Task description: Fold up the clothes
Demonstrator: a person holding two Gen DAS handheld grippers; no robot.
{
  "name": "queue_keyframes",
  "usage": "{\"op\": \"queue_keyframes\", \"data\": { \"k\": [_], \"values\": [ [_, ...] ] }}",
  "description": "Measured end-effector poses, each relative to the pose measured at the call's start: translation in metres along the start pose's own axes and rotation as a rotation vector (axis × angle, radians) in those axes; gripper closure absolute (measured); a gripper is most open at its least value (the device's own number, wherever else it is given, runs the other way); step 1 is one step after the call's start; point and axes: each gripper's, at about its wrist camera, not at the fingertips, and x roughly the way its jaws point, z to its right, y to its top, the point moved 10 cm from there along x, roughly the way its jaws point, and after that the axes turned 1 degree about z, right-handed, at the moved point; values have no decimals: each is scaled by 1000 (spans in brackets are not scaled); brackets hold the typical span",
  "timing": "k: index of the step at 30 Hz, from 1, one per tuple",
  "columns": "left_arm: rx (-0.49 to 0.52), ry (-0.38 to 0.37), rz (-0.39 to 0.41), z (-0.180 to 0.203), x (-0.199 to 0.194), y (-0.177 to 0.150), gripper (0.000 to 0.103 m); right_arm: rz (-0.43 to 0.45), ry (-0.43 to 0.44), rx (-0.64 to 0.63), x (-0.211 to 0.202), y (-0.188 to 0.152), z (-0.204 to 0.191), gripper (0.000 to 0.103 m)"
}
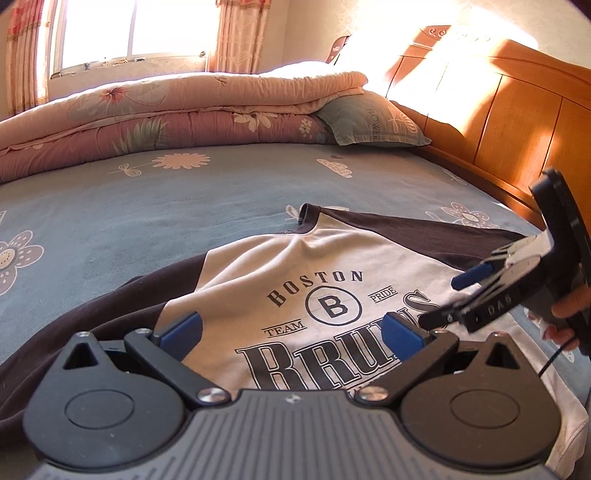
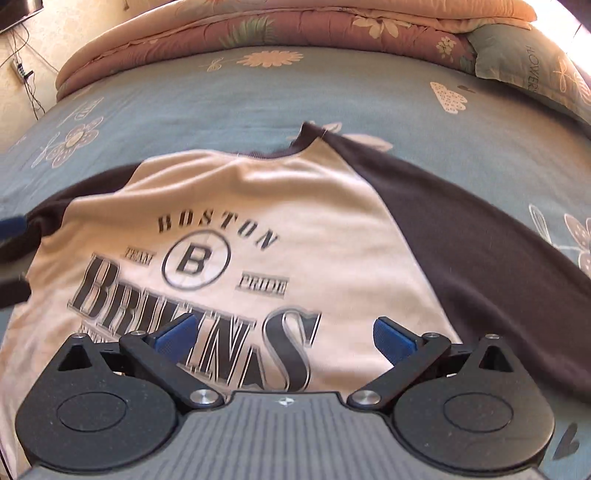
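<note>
A cream shirt (image 1: 295, 266) with dark brown sleeves and black "Boston Bruins" print lies flat, face up, on the blue bed sheet (image 1: 147, 206). My left gripper (image 1: 291, 328) hovers open over the print's lower left, nothing between its blue pads. In the left wrist view my right gripper (image 1: 448, 299) hangs at the right over the shirt, held by a hand (image 1: 569, 306), its blue-tipped fingers apart. In the right wrist view the same shirt (image 2: 258, 206) fills the frame, and my right gripper (image 2: 284, 332) stands open above the word's end. A blue fingertip (image 2: 11, 227) of the left gripper shows at the left edge.
A folded pink floral quilt (image 1: 166, 107) lies along the far side of the bed, with a grey-green pillow (image 1: 369, 118) beside it. A wooden headboard (image 1: 517, 122) rises at the right. A window with curtains (image 1: 129, 29) is behind. Bare sheet lies beyond the collar.
</note>
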Motion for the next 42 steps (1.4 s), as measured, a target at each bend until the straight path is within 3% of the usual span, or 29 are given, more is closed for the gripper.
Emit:
{"op": "queue_keyframes", "data": {
  "k": [3,5,7,10,18,22,29,32,34,42],
  "values": [
    [23,-9,-7,10,-1,-3,1,8,-9,-20,-1,-42,-12,0],
    [40,-15,-18,16,0,-7,1,58,-42,-57,0,-57,-14,0],
    [68,-2,-47,24,5,-14,1,113,-58,-56,-3,-63,-14,0],
    [106,50,-98,33,9,-30,1,126,-46,-51,-4,-62,-11,0],
    [51,132,-276,42,-10,-91,1,85,9,-93,-15,-75,-10,0],
    [-103,108,-338,52,-22,-124,1,38,9,-109,-19,-81,-13,0],
    [-109,173,-250,68,-62,-153,1,-6,3,-168,-24,-88,-25,0],
    [-117,182,-274,65,-70,-156,1,0,11,-201,-29,-86,-32,0],
    [-169,176,-300,56,-72,-151,1,16,26,-212,-34,-84,-38,0],
    [-400,226,-245,-22,-81,-108,1,12,97,-186,-26,-75,-61,0]
  ]
}}
